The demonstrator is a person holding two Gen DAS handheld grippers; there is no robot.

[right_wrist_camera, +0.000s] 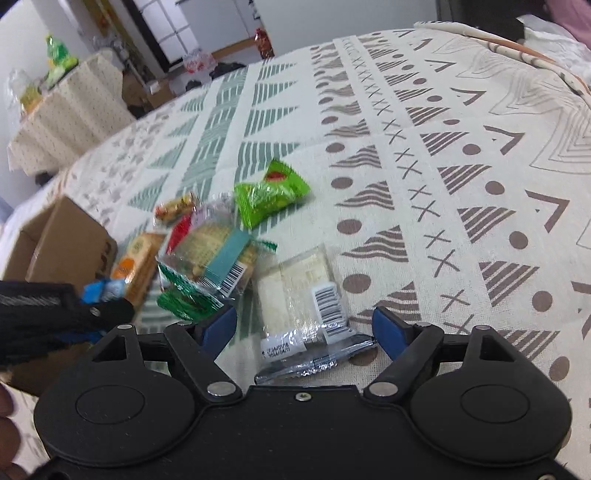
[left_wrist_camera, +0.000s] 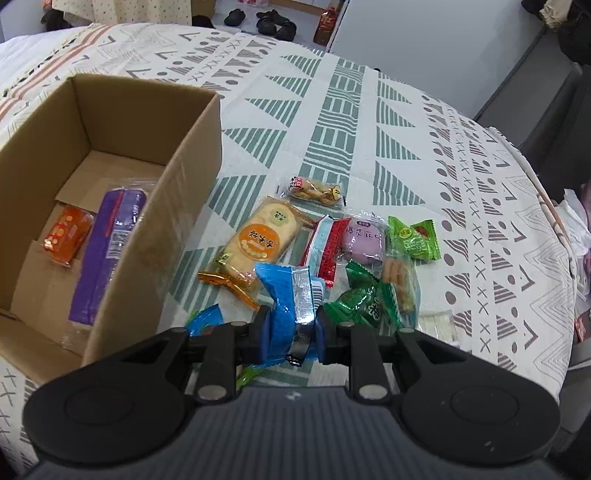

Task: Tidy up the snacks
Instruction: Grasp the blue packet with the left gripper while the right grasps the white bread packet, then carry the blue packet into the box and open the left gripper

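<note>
My left gripper (left_wrist_camera: 291,326) is shut on a blue and silver snack packet (left_wrist_camera: 286,295), held just above the snack pile. To its left stands an open cardboard box (left_wrist_camera: 192,155) holding a purple packet (left_wrist_camera: 107,251) and an orange packet (left_wrist_camera: 66,236). On the cloth lie a rice cracker pack (left_wrist_camera: 258,236), a red strip packet (left_wrist_camera: 330,247), a purple cake (left_wrist_camera: 364,240) and green packets (left_wrist_camera: 413,238). My right gripper (right_wrist_camera: 304,330) is open over a clear pack of pale wafers (right_wrist_camera: 295,291), its pads on either side and not touching. The left gripper (right_wrist_camera: 55,310) shows at that view's left edge.
The snacks lie on a bed-like surface under a patterned cloth (left_wrist_camera: 369,122) with green and brown triangles. Shoes (left_wrist_camera: 273,22) and a bottle (left_wrist_camera: 327,24) stand on the floor beyond it. A small covered table (right_wrist_camera: 70,110) with items sits at the far left.
</note>
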